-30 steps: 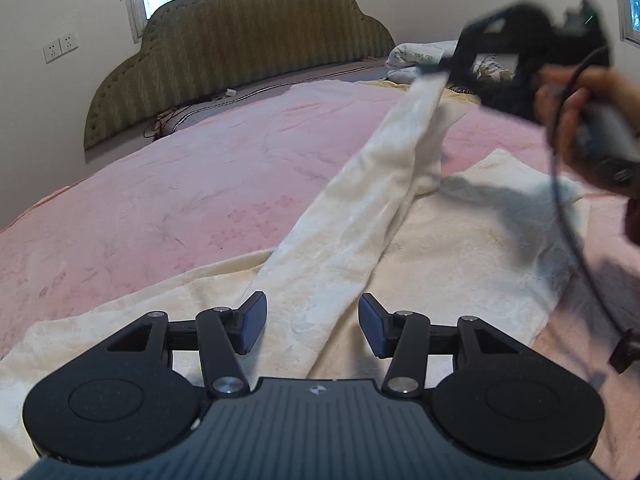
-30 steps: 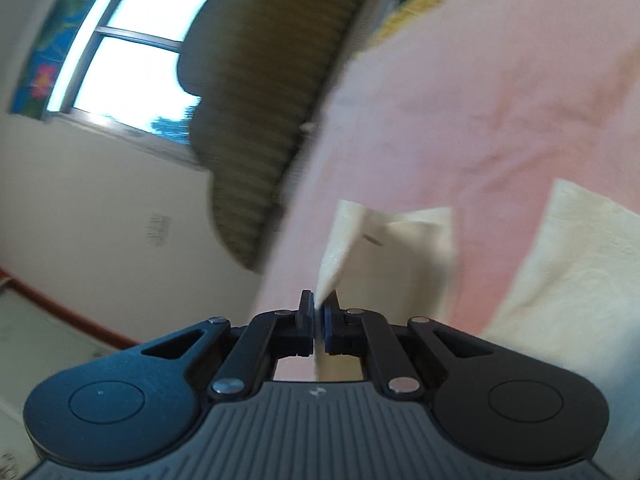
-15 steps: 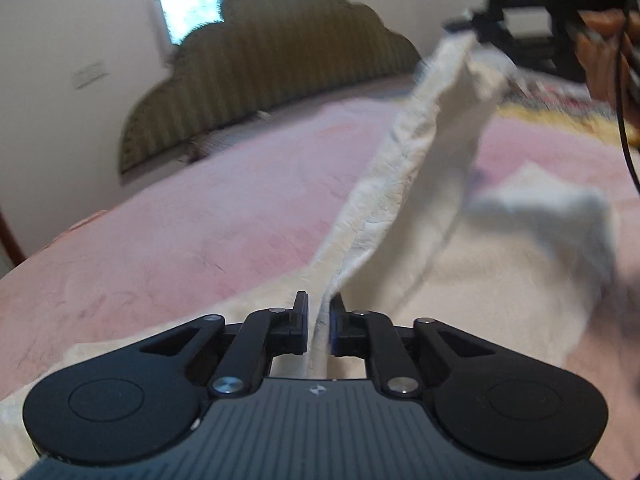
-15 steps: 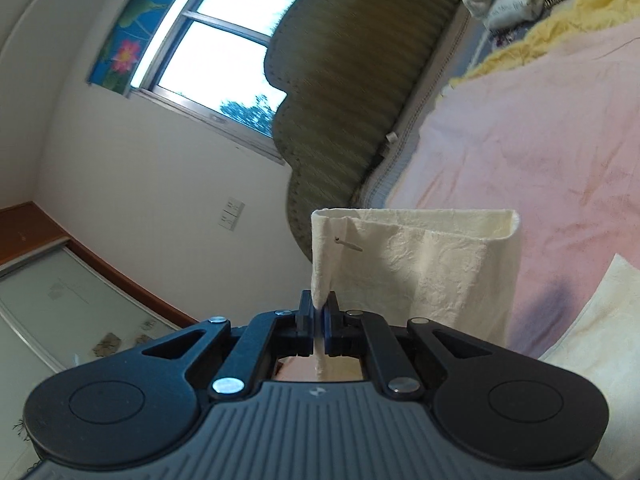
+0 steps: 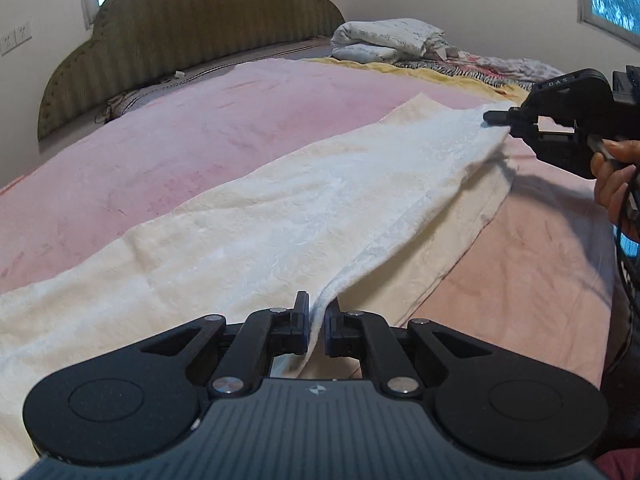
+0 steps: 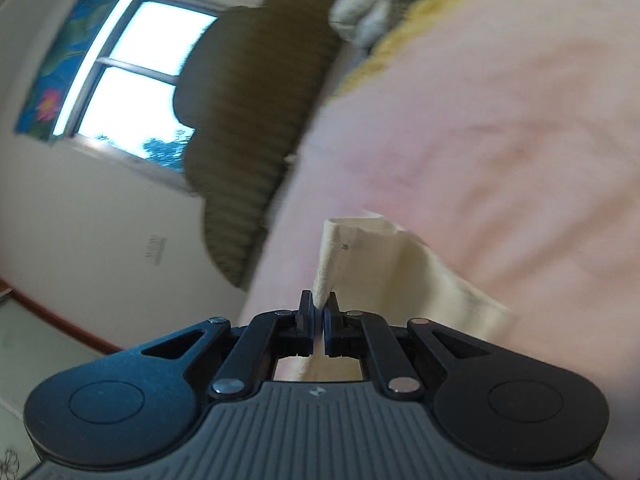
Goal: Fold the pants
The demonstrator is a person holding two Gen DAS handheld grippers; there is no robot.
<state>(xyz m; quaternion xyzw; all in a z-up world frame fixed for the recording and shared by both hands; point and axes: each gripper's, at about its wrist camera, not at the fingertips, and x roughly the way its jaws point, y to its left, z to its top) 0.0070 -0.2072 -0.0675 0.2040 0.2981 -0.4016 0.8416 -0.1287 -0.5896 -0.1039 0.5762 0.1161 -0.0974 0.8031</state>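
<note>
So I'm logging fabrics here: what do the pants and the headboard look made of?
The pants look like cream woven cloth, perhaps cotton, matte with a faint embossed pattern, and they drape softly. The headboard looks upholstered in olive ribbed fabric, showing vertical channels and a studded edge.

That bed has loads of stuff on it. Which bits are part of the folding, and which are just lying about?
In the job:
- cream pants
- left tool, gripping them
- right tool, gripping them

Lying about:
- folded white bedding
- yellow blanket
- pink bedspread, only the work surface
</note>
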